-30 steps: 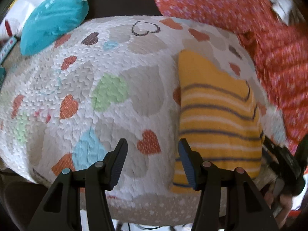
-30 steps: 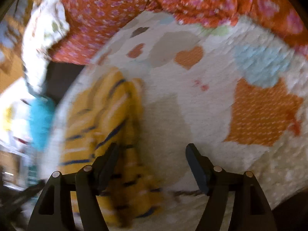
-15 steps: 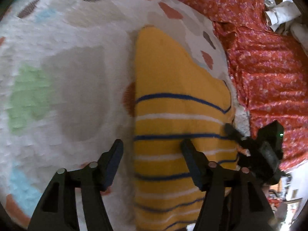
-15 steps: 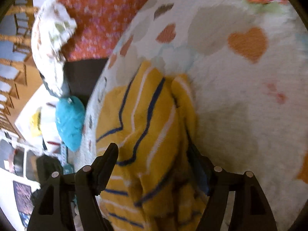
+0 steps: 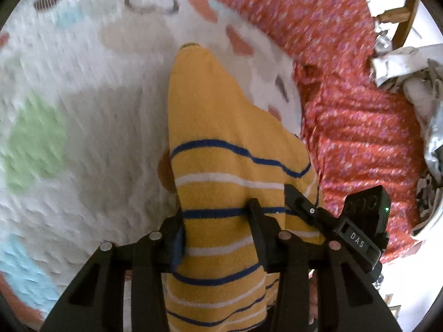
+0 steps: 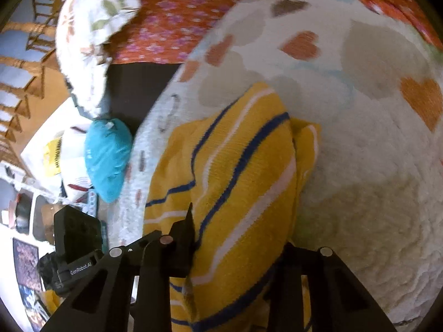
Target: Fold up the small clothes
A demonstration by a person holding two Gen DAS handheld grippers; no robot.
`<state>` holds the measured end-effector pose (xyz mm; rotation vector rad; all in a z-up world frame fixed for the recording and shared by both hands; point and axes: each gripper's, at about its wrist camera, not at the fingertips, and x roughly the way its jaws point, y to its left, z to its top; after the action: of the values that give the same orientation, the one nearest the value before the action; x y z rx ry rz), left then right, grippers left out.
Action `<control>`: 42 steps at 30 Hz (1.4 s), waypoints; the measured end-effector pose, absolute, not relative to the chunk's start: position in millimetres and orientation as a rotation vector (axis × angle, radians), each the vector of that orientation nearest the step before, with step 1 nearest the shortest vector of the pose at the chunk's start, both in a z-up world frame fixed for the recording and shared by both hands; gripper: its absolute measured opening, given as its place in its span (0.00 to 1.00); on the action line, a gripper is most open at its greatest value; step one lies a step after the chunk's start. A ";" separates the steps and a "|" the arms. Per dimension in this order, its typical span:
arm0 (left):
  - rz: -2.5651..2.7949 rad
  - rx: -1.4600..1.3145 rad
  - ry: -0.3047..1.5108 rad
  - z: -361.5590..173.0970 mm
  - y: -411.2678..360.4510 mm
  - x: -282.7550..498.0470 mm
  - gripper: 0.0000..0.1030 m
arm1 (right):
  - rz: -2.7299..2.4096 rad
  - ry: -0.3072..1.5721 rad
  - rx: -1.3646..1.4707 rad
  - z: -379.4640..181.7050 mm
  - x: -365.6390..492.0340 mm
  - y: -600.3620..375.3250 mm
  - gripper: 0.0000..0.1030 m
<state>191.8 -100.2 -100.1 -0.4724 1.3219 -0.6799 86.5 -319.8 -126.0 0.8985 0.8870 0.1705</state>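
A small yellow garment with blue and white stripes (image 5: 221, 166) lies on a white quilt with coloured hearts (image 5: 83, 124). My left gripper (image 5: 216, 229) has its fingers closed in on the near hem of the garment, with the cloth bunched between them. My right gripper (image 6: 238, 246) grips the other near part of the same garment (image 6: 235, 171), which rises in a fold over its fingers. The right gripper also shows in the left wrist view (image 5: 340, 221), beside the garment's right edge.
A red flowered cloth (image 5: 360, 96) lies past the quilt's right edge. A turquoise bag (image 6: 106, 157) and a white patterned pillow (image 6: 91, 33) sit off the quilt's far side. Crumpled white and grey fabric (image 5: 415, 69) lies at far right.
Both grippers moved in over the garment's near edge and closed on it. The cloth between the right gripper's fingers has lifted into a fold.
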 end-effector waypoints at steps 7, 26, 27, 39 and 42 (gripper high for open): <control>-0.567 -0.424 1.242 -71.0 -68.4 247.9 0.39 | 0.246 0.845 0.767 -81.7 150.6 -276.9 0.32; -0.419 -0.221 1.225 -72.2 -49.7 267.3 0.48 | 0.073 0.921 0.678 -110.6 189.6 -266.5 0.62; -0.415 -0.221 1.203 -64.8 -43.5 256.6 0.48 | 0.077 0.902 0.659 -99.8 182.1 -266.0 0.61; -0.216 -0.097 0.911 -10.9 18.2 127.8 0.54 | 0.074 1.003 0.534 -124.2 131.2 -213.8 0.46; -0.196 -0.119 0.879 3.6 35.0 111.3 0.59 | -0.006 1.018 0.558 -142.6 130.9 -229.4 0.46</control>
<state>111.3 35.0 3.6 -0.1190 0.8791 -0.1957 130.9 -229.4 -142.6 0.5585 1.0176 -0.0061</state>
